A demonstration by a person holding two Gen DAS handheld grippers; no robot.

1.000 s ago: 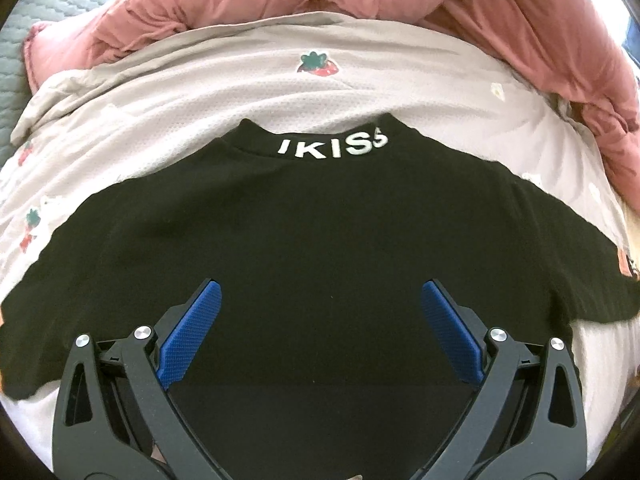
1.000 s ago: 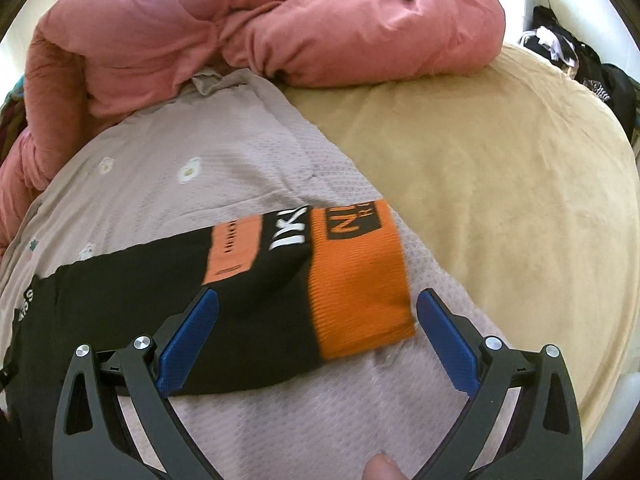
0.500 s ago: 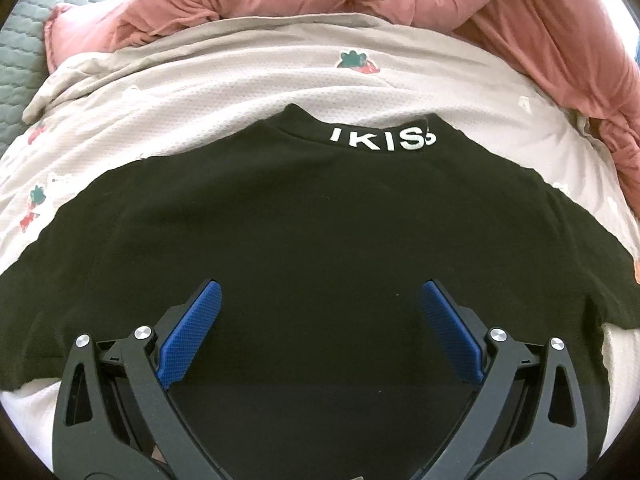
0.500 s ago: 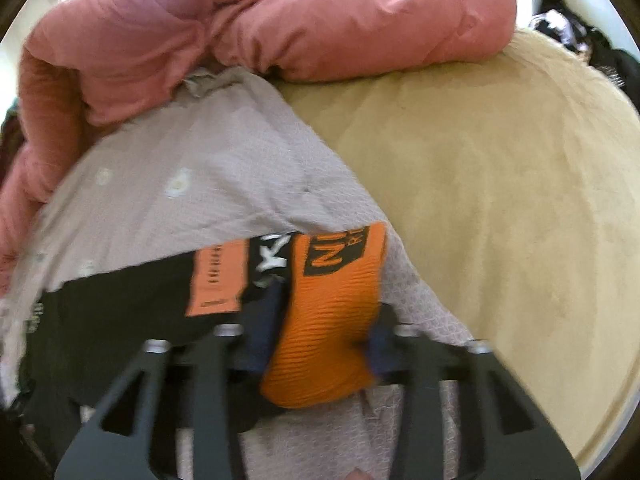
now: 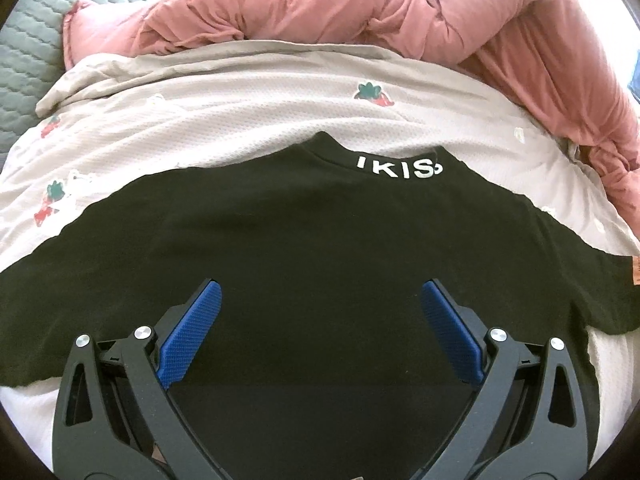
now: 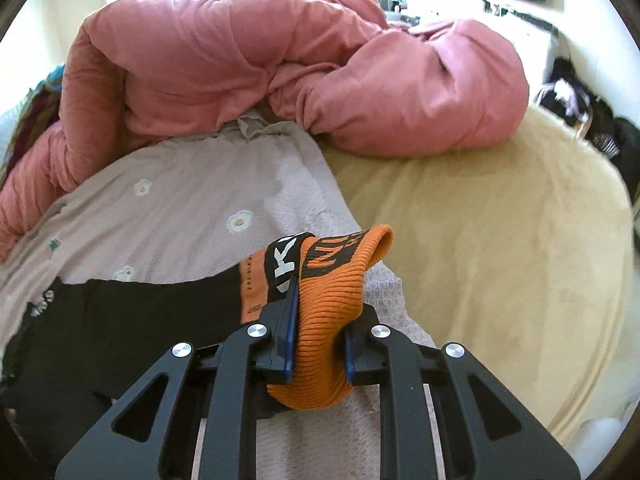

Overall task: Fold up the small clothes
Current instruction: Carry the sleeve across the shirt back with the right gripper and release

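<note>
The right gripper point(image 6: 318, 336), just closed, pinches the orange cuff point(image 6: 332, 300); the left gripper point(image 5: 318, 320) gapes. Lifting it cleanly should carry the sleeve across the black shirt point(image 5: 320, 248).

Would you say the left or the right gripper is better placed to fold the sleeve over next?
Right: the right gripper is clamped on the orange cuff, while the left gripper hovers open above the black top.

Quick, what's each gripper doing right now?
Left gripper: open, holding nothing, above the black shirt.
Right gripper: jaws just closed on the orange cuff.
</note>
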